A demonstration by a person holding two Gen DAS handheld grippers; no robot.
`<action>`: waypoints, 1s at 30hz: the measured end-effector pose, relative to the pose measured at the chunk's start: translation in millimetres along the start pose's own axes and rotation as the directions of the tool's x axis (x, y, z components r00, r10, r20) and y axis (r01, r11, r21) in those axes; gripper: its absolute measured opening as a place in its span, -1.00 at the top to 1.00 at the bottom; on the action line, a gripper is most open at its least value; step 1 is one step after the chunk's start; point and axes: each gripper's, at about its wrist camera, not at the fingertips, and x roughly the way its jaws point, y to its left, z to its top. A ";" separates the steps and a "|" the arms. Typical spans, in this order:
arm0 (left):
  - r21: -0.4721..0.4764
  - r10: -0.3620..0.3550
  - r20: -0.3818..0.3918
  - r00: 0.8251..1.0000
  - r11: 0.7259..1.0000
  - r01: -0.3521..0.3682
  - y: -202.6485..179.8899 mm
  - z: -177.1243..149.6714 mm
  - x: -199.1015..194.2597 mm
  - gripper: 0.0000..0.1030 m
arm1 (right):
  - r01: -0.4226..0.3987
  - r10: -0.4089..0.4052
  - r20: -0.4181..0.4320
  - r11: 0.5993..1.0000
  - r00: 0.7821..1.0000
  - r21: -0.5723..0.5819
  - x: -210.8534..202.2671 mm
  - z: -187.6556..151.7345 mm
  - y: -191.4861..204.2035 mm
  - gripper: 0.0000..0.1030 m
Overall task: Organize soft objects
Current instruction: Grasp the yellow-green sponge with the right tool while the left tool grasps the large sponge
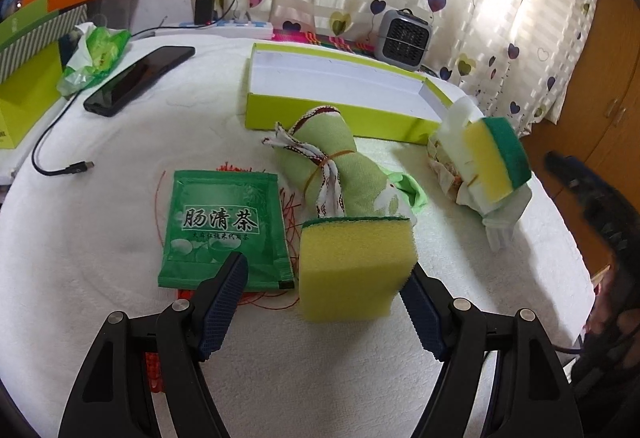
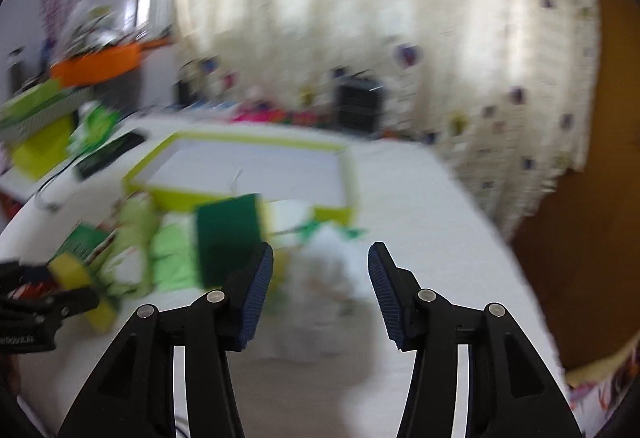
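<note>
L gripper [image 1: 324, 278] nearest, jaws spread, yellow sponge [image 1: 354, 266] upright between them, touching R pad only. 2 sponges total; second sponge [image 1: 498, 158] off worktop [image 1: 100, 238] on white wad at right. 1 tea sachet [image 1: 226, 226], 1 cloth roll [image 1: 336, 166], 1 lime box [image 1: 340, 94] behind, empty. R view blurred: R gripper [image 2: 320, 270] jaws apart, prob. nothing between.

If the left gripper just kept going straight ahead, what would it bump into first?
Most likely the yellow sponge, standing just ahead by the right finger of the open left gripper. The rolled green cloth lies behind it; the exact depth is hard to judge.
</note>
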 end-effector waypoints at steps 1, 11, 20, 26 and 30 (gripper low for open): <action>0.003 -0.002 -0.004 1.000 1.000 0.002 -0.3 0.0 1.3 -0.47 | -0.024 0.023 0.021 0.999 1.000 0.034 -8.6 1.9 -6.7 0.01; 0.006 -0.021 -0.016 1.000 1.000 0.021 4.3 0.4 1.8 -0.47 | -0.287 0.288 0.012 0.958 0.958 -0.023 -10.4 -5.7 17.9 0.01; 0.016 -0.021 -0.023 1.000 1.000 0.022 3.9 -0.5 2.2 -0.47 | -0.394 0.390 -0.091 0.919 0.916 -0.027 26.2 -7.9 49.3 0.01; 0.023 -0.015 -0.025 1.000 1.000 0.015 1.8 -1.8 3.5 -0.47 | -0.399 0.391 -0.097 0.913 0.915 -0.086 31.1 -2.7 56.1 0.01; 0.023 -0.014 -0.026 1.000 1.000 0.014 0.3 -1.8 4.8 -0.47 | -0.400 0.387 -0.129 0.911 0.913 -0.098 41.5 -1.5 59.0 0.01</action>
